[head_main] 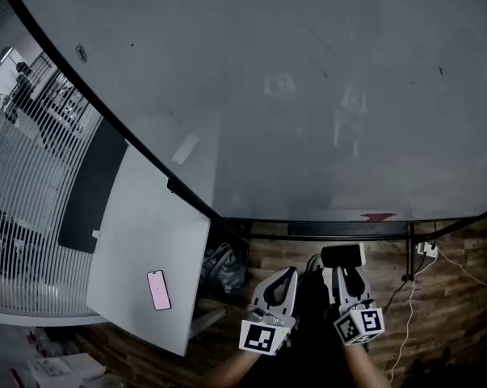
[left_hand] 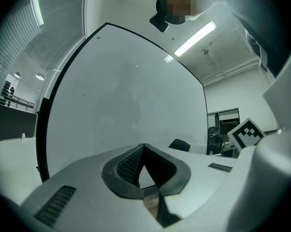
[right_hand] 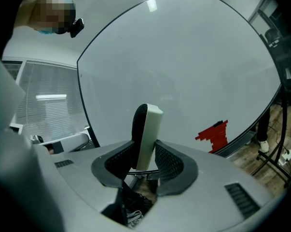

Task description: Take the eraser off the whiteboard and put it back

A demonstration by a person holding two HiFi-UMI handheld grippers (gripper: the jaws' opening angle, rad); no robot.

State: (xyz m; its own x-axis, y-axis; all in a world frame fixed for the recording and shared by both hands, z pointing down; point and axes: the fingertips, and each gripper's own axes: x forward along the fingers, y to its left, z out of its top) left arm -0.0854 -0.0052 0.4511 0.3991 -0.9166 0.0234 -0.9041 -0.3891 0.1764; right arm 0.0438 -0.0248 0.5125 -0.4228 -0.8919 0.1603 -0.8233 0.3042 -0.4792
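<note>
The eraser (head_main: 342, 255), a white block with black felt on one face, stands upright between the pads of my right gripper (head_main: 342, 270), which is shut on it. In the right gripper view the eraser (right_hand: 147, 132) rises above the right gripper (right_hand: 144, 159) in front of the whiteboard (right_hand: 184, 66), apart from its surface. My left gripper (head_main: 284, 276) is beside it on the left, shut with nothing in it; in the left gripper view the left gripper (left_hand: 143, 152) has its tips touching. Both grippers hang below the lower edge of the large whiteboard (head_main: 267, 95).
A red mark (head_main: 378, 216) sits at the board's lower edge, also in the right gripper view as the red mark (right_hand: 214, 135). A white table (head_main: 138, 233) with a pink phone (head_main: 158, 289) stands at the left. A dark bag (head_main: 221, 267) and cables with a plug (head_main: 427, 249) lie on the wooden floor.
</note>
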